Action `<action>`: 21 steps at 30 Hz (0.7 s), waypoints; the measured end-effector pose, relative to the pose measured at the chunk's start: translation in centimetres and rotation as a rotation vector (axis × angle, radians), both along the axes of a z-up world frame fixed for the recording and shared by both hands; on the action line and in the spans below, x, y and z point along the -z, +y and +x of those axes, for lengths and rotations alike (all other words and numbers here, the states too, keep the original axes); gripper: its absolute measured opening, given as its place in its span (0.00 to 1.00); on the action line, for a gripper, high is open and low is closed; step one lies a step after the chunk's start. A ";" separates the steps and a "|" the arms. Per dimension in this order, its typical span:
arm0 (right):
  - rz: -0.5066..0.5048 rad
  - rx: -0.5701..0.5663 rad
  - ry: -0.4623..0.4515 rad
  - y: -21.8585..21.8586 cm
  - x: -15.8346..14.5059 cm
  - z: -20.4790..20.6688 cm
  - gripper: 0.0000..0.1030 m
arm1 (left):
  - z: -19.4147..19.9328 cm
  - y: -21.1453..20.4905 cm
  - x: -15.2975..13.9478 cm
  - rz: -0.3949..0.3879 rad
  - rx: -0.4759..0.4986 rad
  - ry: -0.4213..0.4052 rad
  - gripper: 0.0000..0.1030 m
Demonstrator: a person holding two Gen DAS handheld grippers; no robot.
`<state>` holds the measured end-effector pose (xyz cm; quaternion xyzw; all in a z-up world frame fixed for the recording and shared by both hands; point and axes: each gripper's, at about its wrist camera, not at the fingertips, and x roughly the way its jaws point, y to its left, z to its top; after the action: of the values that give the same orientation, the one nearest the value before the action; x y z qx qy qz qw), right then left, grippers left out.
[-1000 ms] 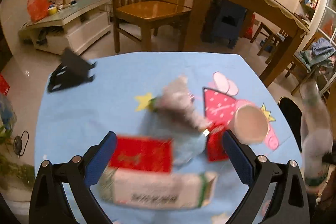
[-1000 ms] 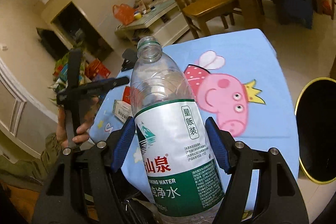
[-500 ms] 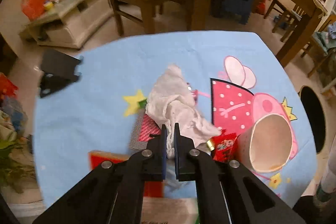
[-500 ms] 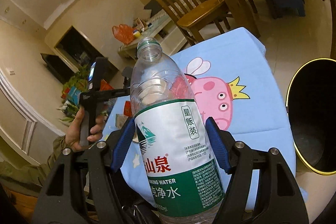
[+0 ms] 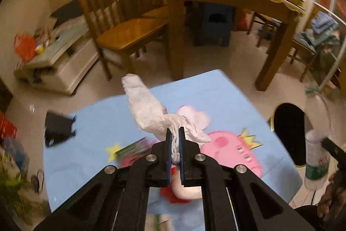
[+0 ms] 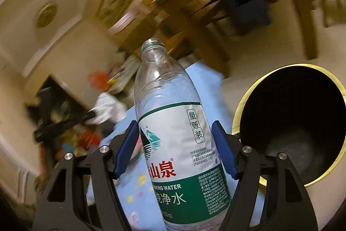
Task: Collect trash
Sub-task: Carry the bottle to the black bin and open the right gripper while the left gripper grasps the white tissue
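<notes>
Left wrist view: crumpled tissue (image 5: pixel 151 114) is pinched between the fingers of the left gripper (image 5: pixel 175 140), lifted above the blue table (image 5: pixel 90 122); the bin (image 5: pixel 289 131) is seen at far right.

Right wrist view: empty water bottle (image 6: pixel 173 131) is clamped upright by the right gripper (image 6: pixel 175 151), left of the bin mouth (image 6: pixel 244 105). Carrying step judged; release over the bin is called for next.

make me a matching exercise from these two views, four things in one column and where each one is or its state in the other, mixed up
Things:
1. tissue
2. water bottle
3. trash bin
4. black stand

Places or states:
A. on the floor beside the blue table, open top
B. pinched in the left gripper, lifted off the table
C. resting on the blue tablecloth, near its far left edge
D. capless, upright in the right gripper

Pairs: 1-B, 2-D, 3-A, 4-C
</notes>
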<state>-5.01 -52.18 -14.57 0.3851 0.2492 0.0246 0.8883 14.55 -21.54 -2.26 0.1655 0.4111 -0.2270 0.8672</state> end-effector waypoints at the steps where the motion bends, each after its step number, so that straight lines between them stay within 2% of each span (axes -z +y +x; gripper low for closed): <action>1: 0.010 0.036 0.005 -0.8 0.3 -0.4 0.66 | -0.6 -1.2 0.0 0.008 0.018 -0.018 0.05; 5: 0.003 0.149 0.043 -2.9 1.5 -2.0 0.66 | -3.0 -5.4 0.2 0.033 0.092 -0.080 0.05; 11: -0.064 0.298 0.109 -4.4 2.4 -3.9 0.66 | -5.3 -10.3 1.5 0.064 0.191 -0.095 0.05; 15: -0.085 0.342 0.225 -4.8 4.2 -3.1 0.70 | -6.9 -13.7 2.4 0.079 0.258 -0.104 0.05; 17: -0.063 0.371 0.249 -5.3 4.4 -3.3 0.80 | -7.9 -15.4 2.9 0.078 0.299 -0.105 0.05; 20: -0.044 0.460 0.188 -5.6 3.7 -5.2 0.93 | -9.1 -17.6 3.6 0.080 0.348 -0.098 0.05; 21: -0.051 0.501 0.162 -5.7 3.4 -6.3 0.94 | -9.4 -18.0 3.8 0.081 0.360 -0.097 0.05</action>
<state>-11.32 -57.87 -17.93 0.4132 0.2167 -0.2334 0.8532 5.13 -39.54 -6.04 0.2819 0.3414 -0.3533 0.8241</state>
